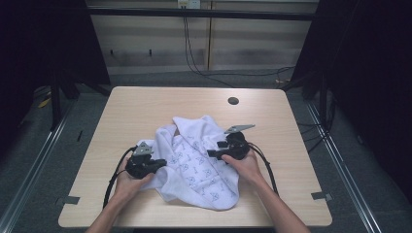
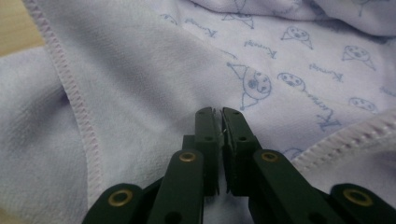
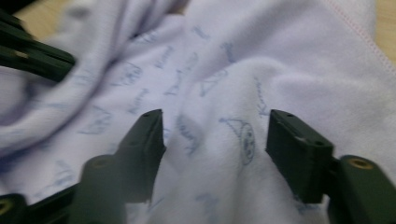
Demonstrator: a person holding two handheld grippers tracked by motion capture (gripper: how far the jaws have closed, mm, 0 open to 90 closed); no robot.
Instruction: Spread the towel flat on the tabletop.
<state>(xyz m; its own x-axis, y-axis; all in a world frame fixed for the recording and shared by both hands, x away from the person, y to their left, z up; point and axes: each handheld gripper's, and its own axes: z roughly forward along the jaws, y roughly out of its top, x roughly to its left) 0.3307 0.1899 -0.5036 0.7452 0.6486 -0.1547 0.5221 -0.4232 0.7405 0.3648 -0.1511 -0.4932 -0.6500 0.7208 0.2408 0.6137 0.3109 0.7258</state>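
A crumpled white cotton garment with small blue printed figures point(image 1: 197, 160) lies mid-table on the pale wooden table point(image 1: 136, 107). The left gripper point(image 2: 219, 114) is clenched, seemingly pinching the cloth; the right gripper point(image 3: 215, 128) gapes wide astride a raised fold. I'd close it squarely on that ridge before pulling apart.

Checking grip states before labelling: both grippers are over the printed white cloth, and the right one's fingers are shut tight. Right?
Not quite. The right gripper has its fingers spread wide around a fold of the printed white cloth, as the right gripper view shows; both grippers are over the cloth.
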